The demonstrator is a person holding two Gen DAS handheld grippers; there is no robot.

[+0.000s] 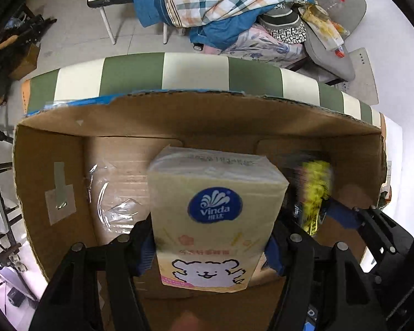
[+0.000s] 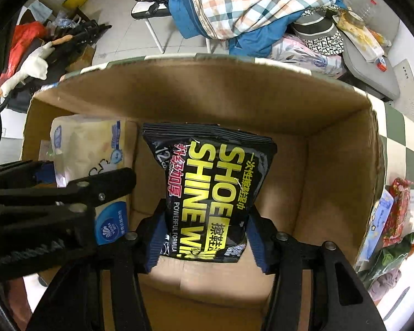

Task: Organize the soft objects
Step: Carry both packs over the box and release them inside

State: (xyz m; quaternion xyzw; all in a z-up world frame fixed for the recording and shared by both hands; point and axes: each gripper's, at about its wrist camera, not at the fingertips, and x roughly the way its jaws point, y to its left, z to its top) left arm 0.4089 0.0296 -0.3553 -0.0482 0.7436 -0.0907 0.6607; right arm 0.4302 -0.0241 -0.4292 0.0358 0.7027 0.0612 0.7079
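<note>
In the left wrist view, the left hand-held gripper (image 1: 211,245) is closed on a cream plastic-wrapped Vinda tissue pack (image 1: 212,218), holding it inside the open brown cardboard box (image 1: 52,165) on the green-and-white striped desk (image 1: 135,73). In the right wrist view, the right hand-held gripper (image 2: 205,237) clamps a black shoe-shine wipes pouch (image 2: 207,193) over the same box. Neither is released yet, and more soft packets (image 2: 389,220) lie beside the box, so I judge the sorting as partway.

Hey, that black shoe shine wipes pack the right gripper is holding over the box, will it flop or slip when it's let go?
The shoe shine wipes pack is probably floppy: its film is wrinkled. The glossy wrapper may slip between the right gripper's jaws. Likely light, it should settle flat in the cardboard box.
</note>
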